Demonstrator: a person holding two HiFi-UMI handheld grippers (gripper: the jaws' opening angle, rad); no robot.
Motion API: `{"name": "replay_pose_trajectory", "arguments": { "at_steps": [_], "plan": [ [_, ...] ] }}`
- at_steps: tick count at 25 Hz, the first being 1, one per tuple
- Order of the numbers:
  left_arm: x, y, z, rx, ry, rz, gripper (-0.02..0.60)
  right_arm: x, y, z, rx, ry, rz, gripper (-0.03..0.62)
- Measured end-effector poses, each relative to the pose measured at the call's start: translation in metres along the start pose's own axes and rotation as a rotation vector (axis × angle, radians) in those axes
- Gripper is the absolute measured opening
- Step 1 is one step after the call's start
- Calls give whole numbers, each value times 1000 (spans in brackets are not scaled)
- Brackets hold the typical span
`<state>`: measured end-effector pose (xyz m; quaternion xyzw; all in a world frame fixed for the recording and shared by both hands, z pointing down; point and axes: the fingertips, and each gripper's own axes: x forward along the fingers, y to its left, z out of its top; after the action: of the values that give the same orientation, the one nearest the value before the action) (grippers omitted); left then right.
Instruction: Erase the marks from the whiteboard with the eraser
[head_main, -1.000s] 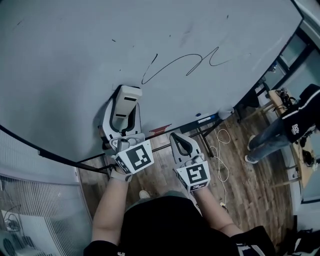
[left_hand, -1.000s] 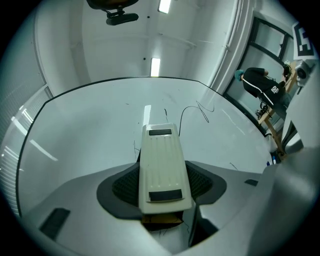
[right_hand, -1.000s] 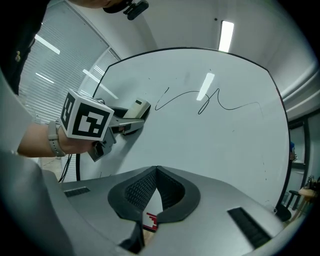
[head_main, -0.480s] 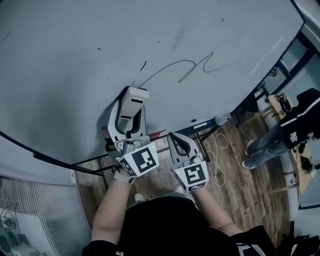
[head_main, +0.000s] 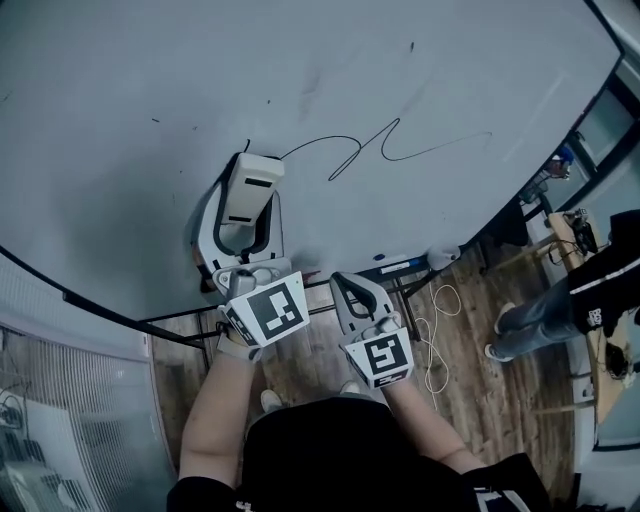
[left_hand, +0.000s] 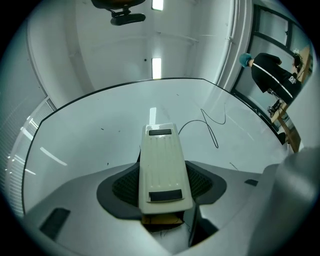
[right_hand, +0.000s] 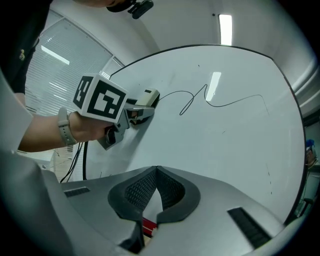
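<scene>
The cream eraser (left_hand: 161, 165) is gripped tight between the jaws of the left gripper (head_main: 240, 215) and held up to the whiteboard (head_main: 450, 70), just beside the left end of the black wavy line (head_main: 400, 152). The right gripper (right_hand: 156, 189) is held lower down, jaws pressed together on nothing

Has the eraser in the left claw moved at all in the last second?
Yes. The eraser has slid up the whiteboard: it sat below the black line's left end, and its top now reaches it.
</scene>
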<state>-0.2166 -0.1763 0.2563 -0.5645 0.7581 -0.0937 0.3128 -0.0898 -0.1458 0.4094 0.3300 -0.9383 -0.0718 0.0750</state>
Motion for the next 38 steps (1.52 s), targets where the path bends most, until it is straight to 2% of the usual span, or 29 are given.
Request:
{"name": "replay_pose_trajectory", "arguments": {
  "at_steps": [4,10,12,14,17,20,23,28,34,38],
  "plan": [
    [11,11,24,-33,-4,16,272,-3,-7,3,4,-14,33,26],
    [30,33,78,-65,-114,8,272,-10,-19,6,-5,-29,61,26],
    [32,34,86,-48,-135,-1,273,-12,-21,5,4,-27,65,26],
    [32,31,86,4,-142,-14,273,-13,-23,4,10,-24,69,26],
    [27,19,70,67,-114,-45,273,-13,-22,1,15,-19,70,26],
    [18,6,41,56,-92,-55,272,-12,-20,-5,26,-9,67,26],
    [9,-1,25,103,-97,-65,272,-8,-13,-7,32,-1,68,26],
    [-9,-13,-10,146,-52,-103,272,-5,5,-11,28,14,75,26],
    [-28,-32,-50,147,15,-163,272,-3,18,-15,31,34,62,26],
    [-30,-36,-53,133,38,-176,272,-6,21,-17,37,40,41,26]
  ]
}}
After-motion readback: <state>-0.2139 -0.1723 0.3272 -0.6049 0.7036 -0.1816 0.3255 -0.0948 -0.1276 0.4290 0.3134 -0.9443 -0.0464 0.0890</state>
